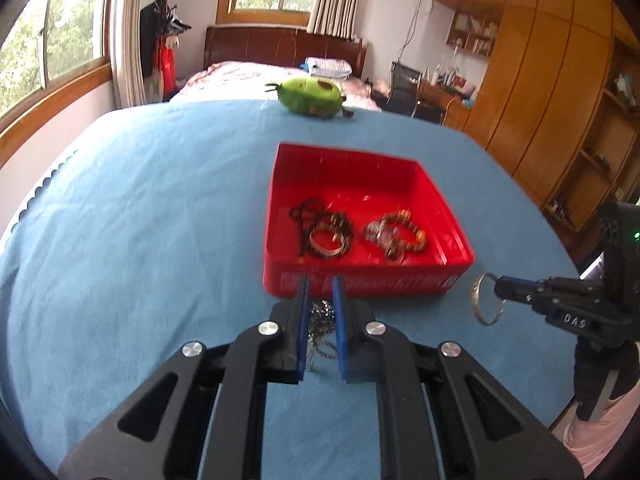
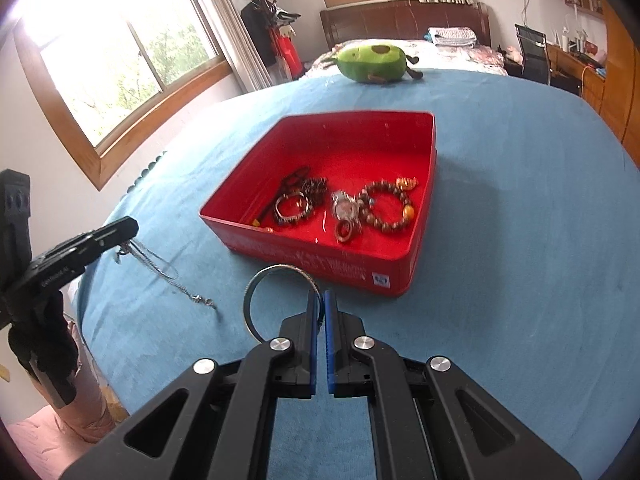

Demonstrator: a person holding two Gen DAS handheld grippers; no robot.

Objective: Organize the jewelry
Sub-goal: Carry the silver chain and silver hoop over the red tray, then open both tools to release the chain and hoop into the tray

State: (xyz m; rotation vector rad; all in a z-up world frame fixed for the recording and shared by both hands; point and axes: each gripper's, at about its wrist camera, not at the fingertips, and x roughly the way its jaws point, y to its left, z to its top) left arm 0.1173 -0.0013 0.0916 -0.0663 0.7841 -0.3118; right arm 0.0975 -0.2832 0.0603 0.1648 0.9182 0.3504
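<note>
While clamped on a silver chain, left gripper; right gripper pinching a bangle.

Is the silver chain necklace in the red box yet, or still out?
Out. The silver chain necklace hangs from the left hand-held gripper, its clasp end trailing on the blue cloth beside the red box.

Bright windows, wooden bed headboard, wardrobe wall, desk, chair.
</note>
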